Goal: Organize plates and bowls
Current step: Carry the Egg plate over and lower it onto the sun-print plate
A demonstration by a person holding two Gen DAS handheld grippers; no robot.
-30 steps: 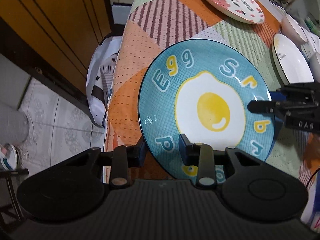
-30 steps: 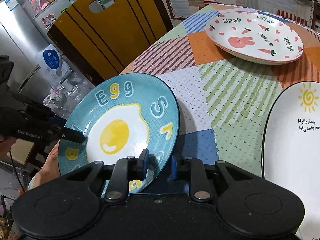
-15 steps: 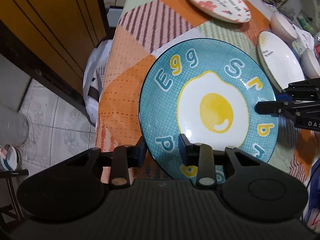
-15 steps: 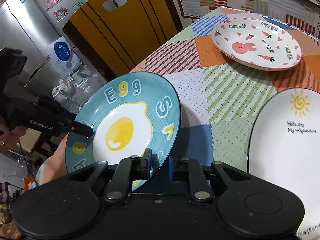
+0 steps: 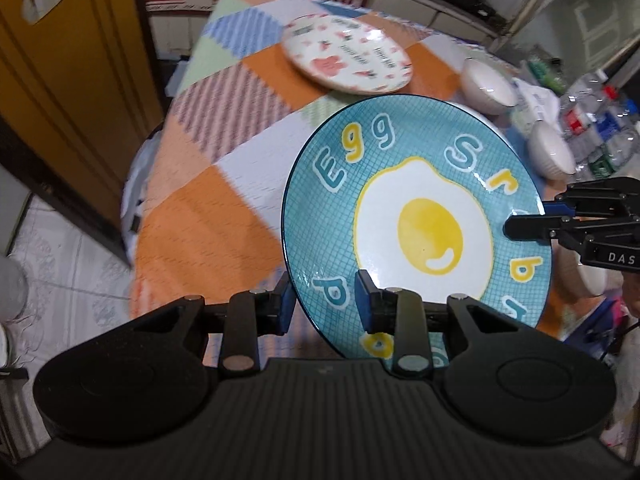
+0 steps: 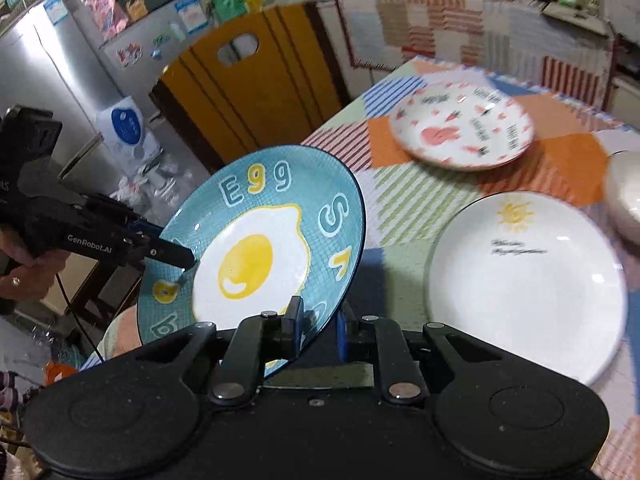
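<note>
**Egg plate in the air, pinched by its rim on two sides**

The left gripper [image 5: 324, 306] is clamping the near rim of the egg plate [image 5: 416, 224], one pad under the rim and one on the glazed face; the right gripper [image 6: 318, 330] is clenching the opposite rim, its jaws having just been closing tighter on it. The plate is hanging tilted in the air, clear of the table [image 6: 404, 208], over its corner nearest the yellow chair [image 6: 248, 92].

Both grips are sitting shallow on a smooth glazed rim, so, as I judge it, the plate is at risk of sliding out if either hand is tilting it further or the two hands are drifting apart. A drop here is likely sending it past the table edge to the floor. Setting it down carelessly is risking a knock against the sun plate [image 6: 524, 284], lying near the front edge, or the rabbit plate [image 6: 460, 132] farther back.
</note>
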